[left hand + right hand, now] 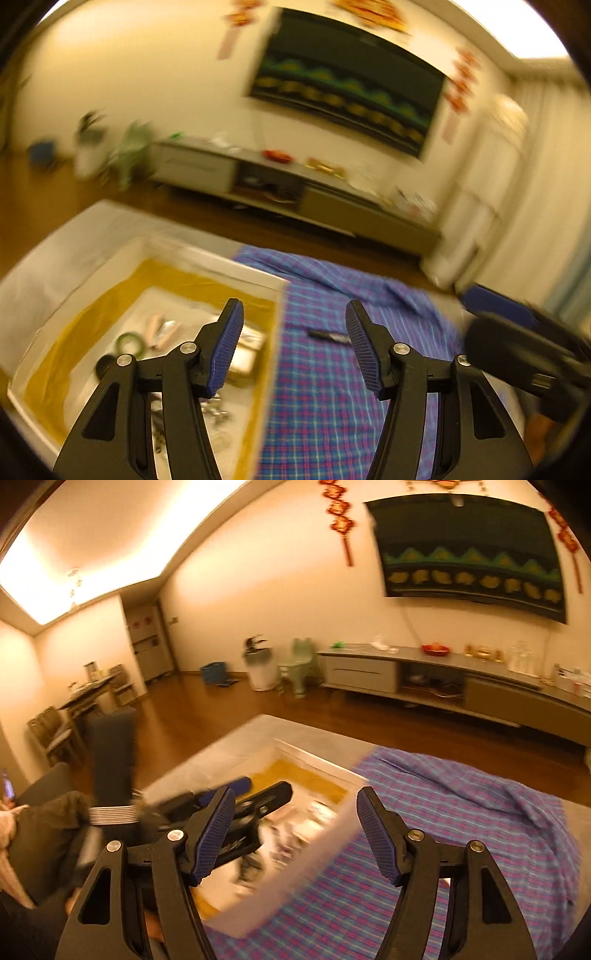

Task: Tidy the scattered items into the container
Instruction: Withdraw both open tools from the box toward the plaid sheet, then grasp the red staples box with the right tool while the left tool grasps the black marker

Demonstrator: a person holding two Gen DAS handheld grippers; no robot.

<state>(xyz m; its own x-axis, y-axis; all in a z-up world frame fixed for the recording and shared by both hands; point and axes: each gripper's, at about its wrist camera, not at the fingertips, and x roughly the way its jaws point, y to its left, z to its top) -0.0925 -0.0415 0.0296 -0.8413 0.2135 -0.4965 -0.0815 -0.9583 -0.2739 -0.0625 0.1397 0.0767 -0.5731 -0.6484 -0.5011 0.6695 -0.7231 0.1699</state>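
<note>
Warm lamplight falls on a grey table draped with a blue-and-purple plaid cloth (325, 387), where a small flat black bar-shaped item (330, 336) lies just beside the white rectangular container with a mustard-yellow lining (173, 275). Both the left gripper (293, 339) and the right gripper (295, 830) hang spread wide and empty. The bar looks light and rigid, best pinched across its narrow sides, though the soft cloth may bunch underneath.

Left claw (293, 345) spread — white container (255, 271), small dark item (328, 336) on plaid cloth (325, 387)
</note>
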